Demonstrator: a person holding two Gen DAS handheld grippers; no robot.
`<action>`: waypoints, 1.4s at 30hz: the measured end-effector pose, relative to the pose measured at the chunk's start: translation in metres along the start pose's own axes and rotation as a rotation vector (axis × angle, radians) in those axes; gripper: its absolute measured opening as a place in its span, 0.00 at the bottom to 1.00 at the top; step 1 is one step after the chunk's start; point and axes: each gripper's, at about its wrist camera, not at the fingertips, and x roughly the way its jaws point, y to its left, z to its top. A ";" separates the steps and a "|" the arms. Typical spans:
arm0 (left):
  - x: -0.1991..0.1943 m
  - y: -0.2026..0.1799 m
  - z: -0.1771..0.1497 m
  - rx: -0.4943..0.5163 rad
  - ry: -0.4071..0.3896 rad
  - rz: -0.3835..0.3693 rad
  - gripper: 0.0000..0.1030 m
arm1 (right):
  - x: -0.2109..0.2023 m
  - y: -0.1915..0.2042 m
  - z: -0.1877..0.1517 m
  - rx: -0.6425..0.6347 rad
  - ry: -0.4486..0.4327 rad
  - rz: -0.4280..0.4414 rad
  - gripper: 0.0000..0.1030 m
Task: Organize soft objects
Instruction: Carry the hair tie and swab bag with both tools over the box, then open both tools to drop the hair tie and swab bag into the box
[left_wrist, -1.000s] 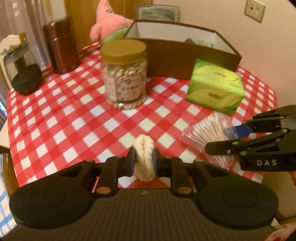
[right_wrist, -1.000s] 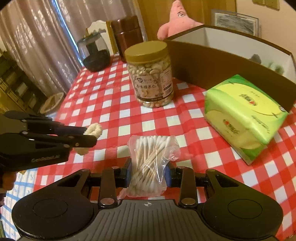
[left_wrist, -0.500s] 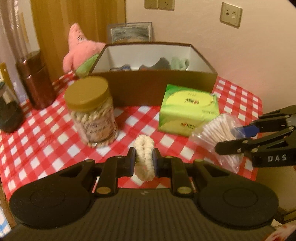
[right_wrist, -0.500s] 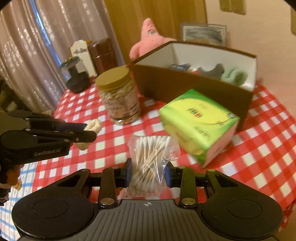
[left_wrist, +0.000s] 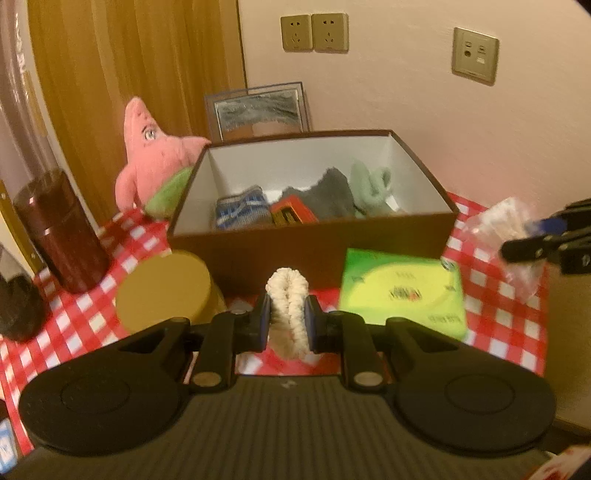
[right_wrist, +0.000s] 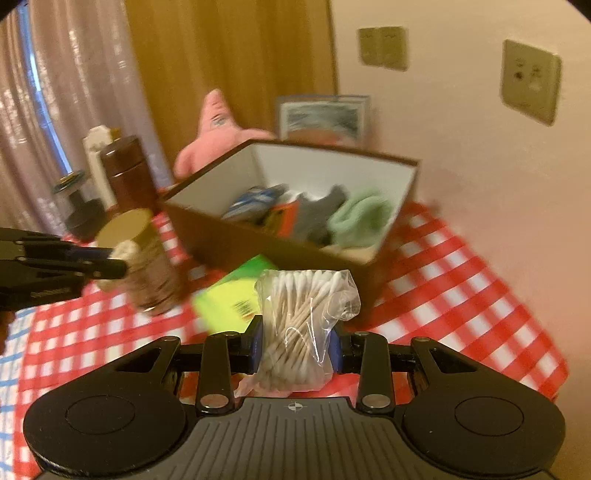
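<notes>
While pinched, scrunchie (left_wrist: 288, 314) loop upright

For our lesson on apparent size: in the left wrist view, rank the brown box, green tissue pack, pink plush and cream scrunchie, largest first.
1. Brown box
2. Green tissue pack and pink plush: look alike, unranked; the plush is farther and partly hidden.
3. Cream scrunchie, though nearest.

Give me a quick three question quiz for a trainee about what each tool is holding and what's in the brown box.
1. What does the left tool hold?
2. True or false: the brown box is empty.
3. The right tool grips: A) tissue pack B) bag of cotton swabs C) jar

Key:
1. A cream scrunchie.
2. False; folded cloth items lie inside.
3. B
</notes>
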 end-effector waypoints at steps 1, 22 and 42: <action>0.004 0.001 0.005 0.002 -0.005 0.004 0.18 | 0.001 -0.007 0.004 0.000 -0.009 -0.014 0.34; 0.112 0.003 0.105 -0.082 -0.002 -0.019 0.23 | 0.101 -0.051 0.095 -0.044 -0.085 0.032 0.34; 0.146 0.008 0.107 -0.109 0.098 -0.030 0.64 | 0.139 -0.056 0.101 -0.031 -0.025 0.076 0.34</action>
